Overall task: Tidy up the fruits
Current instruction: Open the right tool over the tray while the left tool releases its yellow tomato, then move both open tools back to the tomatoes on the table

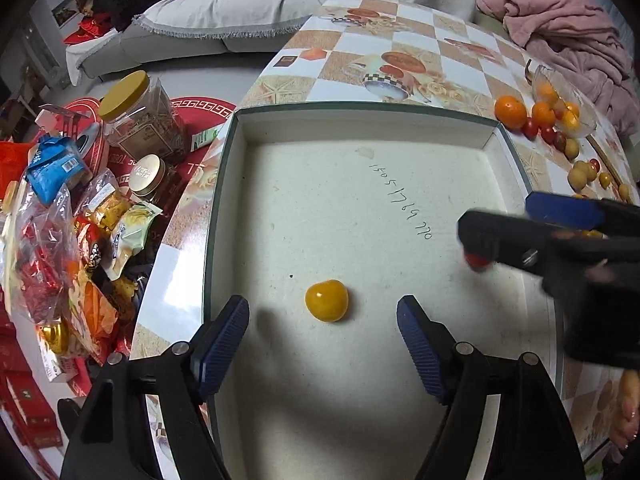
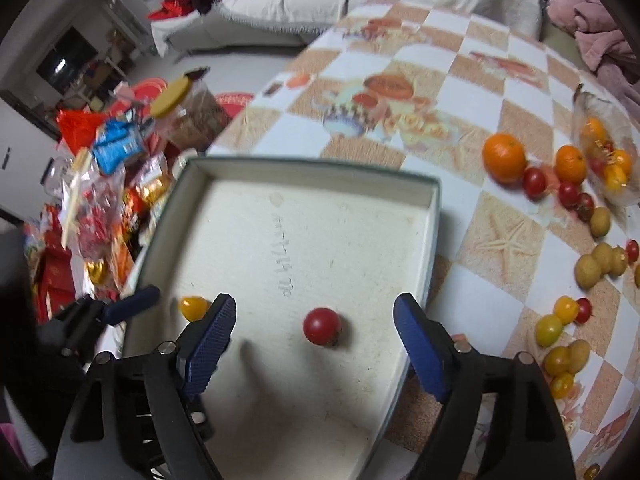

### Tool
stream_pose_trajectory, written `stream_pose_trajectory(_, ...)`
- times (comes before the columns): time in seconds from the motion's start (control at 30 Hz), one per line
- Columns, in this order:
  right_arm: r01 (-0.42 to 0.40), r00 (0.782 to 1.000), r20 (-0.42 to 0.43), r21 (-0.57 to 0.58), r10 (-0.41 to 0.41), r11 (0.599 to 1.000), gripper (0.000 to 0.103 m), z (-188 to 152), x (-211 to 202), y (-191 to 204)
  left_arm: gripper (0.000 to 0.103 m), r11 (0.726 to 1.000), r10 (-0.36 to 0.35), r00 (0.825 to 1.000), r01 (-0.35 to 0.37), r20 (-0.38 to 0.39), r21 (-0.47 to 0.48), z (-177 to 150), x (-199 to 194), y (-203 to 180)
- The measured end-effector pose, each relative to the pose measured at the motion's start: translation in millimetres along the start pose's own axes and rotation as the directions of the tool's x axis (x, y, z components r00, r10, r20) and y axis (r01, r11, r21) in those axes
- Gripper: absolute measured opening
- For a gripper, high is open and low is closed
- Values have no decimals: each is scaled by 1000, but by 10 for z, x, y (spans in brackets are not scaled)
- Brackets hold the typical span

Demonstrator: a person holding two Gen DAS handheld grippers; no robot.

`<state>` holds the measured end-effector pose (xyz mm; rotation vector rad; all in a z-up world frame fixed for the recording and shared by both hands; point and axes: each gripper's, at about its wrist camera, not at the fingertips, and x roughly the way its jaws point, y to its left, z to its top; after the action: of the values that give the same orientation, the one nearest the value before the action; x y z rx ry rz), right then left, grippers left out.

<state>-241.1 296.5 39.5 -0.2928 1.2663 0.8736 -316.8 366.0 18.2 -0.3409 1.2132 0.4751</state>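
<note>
A shallow white box lies on the patterned table. A yellow cherry tomato rests on its floor between the spread fingers of my left gripper, which is open and touches nothing. A red cherry tomato lies free between the blue pads of my right gripper, open too. That right gripper reaches into the left wrist view from the right. My left gripper shows at the lower left of the right wrist view.
Loose fruit lies right of the box: two oranges, red and yellow cherry tomatoes, pale longans and a clear bag of fruit. Snack packets and jars crowd the left. A sofa and pink blanket lie beyond the table.
</note>
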Motion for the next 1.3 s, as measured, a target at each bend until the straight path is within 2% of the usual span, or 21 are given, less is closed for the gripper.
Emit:
stream_pose_trajectory(0.23, 53, 997, 53, 87, -58, 995, 84, -125, -323, -317, 78, 999, -14, 1000, 14, 5, 43, 8, -110, -223)
stream_pose_trajectory(0.5, 156, 986, 23, 250, -167, 956, 84, -616, -641, -1066, 78, 985, -67, 998, 64, 17, 163, 17, -271, -838)
stream_pose_trajectory(0.9, 293, 952, -47, 427, -303, 855, 84, -1493, -1143, -2036, 78, 925, -187, 982, 189, -37, 329, -95, -374, -1947)
stream_pose_trajectory(1.17, 336, 935, -73, 494, -347, 802, 84, -1876, -1318, -2379, 78, 882, -234, 968, 252, -94, 399, -303, -328, -2543)
stream_pose_trajectory(1.3, 346, 931, -87, 515, -354, 784, 84, -2017, -1352, -2512, 78, 870, -240, 965, 262, -106, 417, -364, -286, -2707)
